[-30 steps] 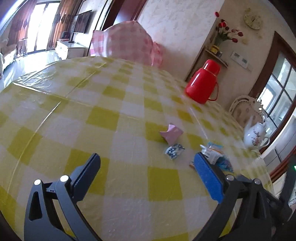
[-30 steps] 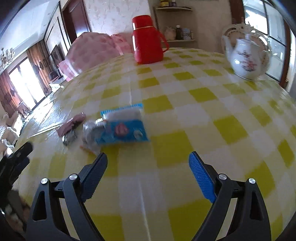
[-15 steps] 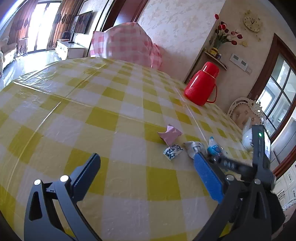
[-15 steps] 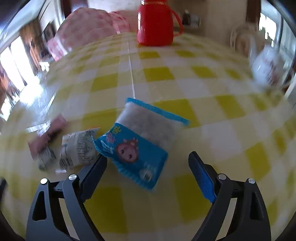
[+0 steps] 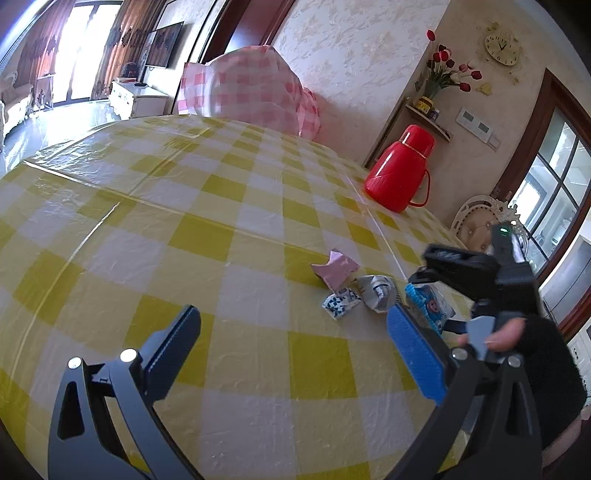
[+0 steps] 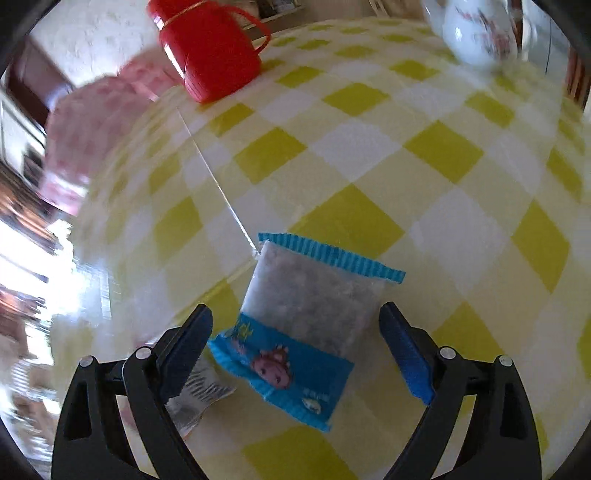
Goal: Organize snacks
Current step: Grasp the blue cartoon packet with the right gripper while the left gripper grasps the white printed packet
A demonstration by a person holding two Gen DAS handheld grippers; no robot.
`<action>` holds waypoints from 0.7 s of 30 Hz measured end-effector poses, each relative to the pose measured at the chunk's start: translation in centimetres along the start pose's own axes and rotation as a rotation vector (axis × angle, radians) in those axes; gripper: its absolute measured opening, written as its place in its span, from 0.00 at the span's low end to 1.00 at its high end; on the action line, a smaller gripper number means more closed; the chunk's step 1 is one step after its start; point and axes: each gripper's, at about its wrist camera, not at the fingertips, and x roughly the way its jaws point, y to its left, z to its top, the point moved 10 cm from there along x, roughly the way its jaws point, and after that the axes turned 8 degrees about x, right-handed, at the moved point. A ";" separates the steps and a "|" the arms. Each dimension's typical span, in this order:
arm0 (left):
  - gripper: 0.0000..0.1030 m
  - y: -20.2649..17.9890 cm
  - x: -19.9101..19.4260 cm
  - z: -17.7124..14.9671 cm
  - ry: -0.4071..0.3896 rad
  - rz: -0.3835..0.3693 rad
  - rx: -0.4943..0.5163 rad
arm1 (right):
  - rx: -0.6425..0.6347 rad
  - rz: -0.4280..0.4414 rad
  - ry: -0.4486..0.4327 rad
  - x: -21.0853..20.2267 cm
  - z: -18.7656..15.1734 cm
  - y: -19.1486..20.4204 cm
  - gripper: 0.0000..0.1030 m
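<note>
The right gripper [image 6: 295,328] hangs low over the table [image 6: 351,147] with its jaws spread wide, one either side of the blue packet [image 6: 306,325], which lies flat on the yellow-checked cloth between them; whether either pad touches it I cannot tell. The packet has a clear upper half, a crimped blue top edge and a pink cartoon on its blue lower half. Tucked under the gripper's left finger is a silver wrapper [image 6: 195,398], just beside the packet. From the left gripper's [image 5: 291,343] side, also spread wide and holding nothing, the snacks sit in a small cluster ahead and to the right: a pink packet [image 5: 336,271], a small blue-and-white sweet [image 5: 340,302] just in front of it, the silver wrapper [image 5: 376,291] and the blue packet [image 5: 430,304], with the right gripper [image 5: 469,273] over that last one and a hand [image 5: 513,334] in a black sleeve gripping its handle. Farther back on the table stand a red flask [image 5: 400,173] and, seen blurred from the right wrist, a white teapot [image 6: 476,33].
</note>
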 end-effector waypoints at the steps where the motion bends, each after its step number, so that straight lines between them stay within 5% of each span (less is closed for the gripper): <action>1: 0.98 0.0 0.0 0.0 0.000 -0.001 -0.002 | -0.042 -0.029 -0.023 0.1 -0.1 0.2 0.86; 6: 0.98 -0.1 -0.1 0.0 0.002 -0.005 -0.004 | -0.239 -0.013 -0.066 -1.6 -1.9 -0.9 0.52; 9: 0.98 -0.1 0.0 0.0 0.003 -0.005 -0.003 | -0.343 0.059 -0.082 -4.4 -4.4 -3.8 0.45; 16: 0.98 -0.9 0.5 -0.3 0.029 -0.015 0.026 | -0.496 0.202 -0.073 -10.9 -13.6 -10.8 0.46; 21: 0.98 -1.4 0.8 -0.4 0.042 -0.031 0.042 | -0.469 0.172 -0.098 -11.4 -14.2 -12.9 0.79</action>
